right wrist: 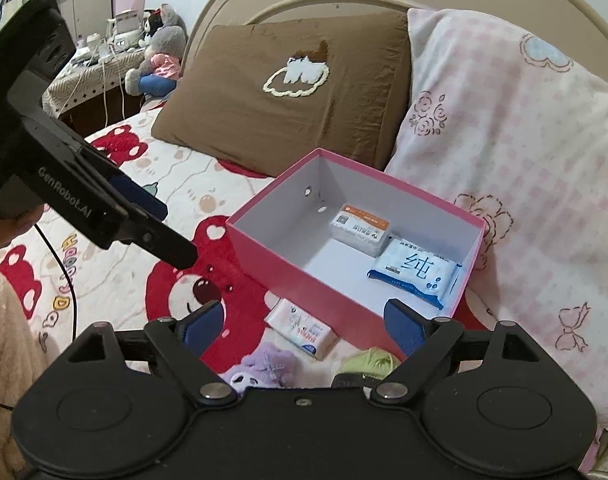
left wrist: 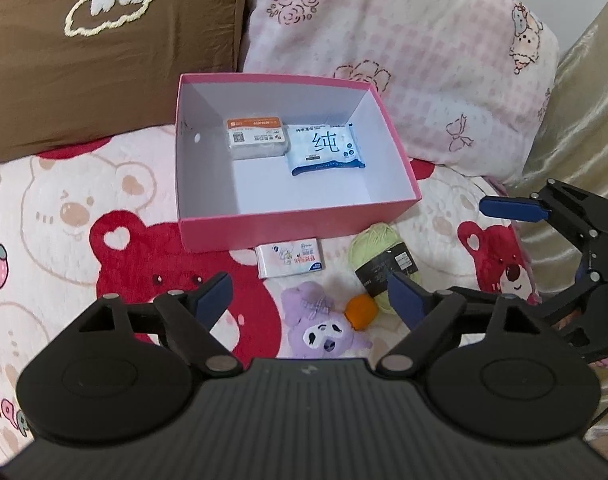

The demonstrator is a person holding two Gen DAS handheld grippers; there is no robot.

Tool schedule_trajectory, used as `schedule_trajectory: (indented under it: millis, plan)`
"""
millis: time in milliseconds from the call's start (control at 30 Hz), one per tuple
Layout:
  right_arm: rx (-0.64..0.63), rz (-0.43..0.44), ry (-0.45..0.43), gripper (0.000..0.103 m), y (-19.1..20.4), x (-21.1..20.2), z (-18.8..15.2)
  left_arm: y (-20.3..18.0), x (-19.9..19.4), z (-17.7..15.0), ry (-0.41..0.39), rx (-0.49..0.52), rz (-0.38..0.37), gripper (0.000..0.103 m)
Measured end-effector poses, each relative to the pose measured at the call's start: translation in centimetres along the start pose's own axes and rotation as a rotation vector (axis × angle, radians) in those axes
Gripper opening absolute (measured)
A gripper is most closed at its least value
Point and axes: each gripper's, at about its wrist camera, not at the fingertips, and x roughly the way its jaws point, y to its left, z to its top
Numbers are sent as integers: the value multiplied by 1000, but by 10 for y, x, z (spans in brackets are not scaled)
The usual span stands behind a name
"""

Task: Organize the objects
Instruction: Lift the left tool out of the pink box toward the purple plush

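Both grippers, left [left wrist: 310, 300] and right [right wrist: 308, 326], hover spread and empty; the yarn [left wrist: 378, 252], apparently round, may roll when pinched.

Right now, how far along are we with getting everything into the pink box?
Partly done. Two items already lie in the pink box: the orange-labelled pack and the blue wipes pack. Nothing is in hand; the left gripper and right gripper are both open. Still out on the blanket: the tissue pack, green yarn ball, purple plush and small orange ball.
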Motion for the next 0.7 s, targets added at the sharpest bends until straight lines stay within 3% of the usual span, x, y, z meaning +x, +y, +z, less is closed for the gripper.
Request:
schedule_trajectory:
  millis: [433, 567, 700]
  plan:
    - [-41, 60, 79, 90, 20, 11, -21, 13, 26, -32, 41, -94, -52, 86]
    - [-74, 84, 95, 89, 29, 20, -32, 8, 51, -45, 70, -80, 42, 86]
    - [-99, 74, 122, 88, 38, 41, -49, 10, 72, -59, 114, -97, 49, 86]
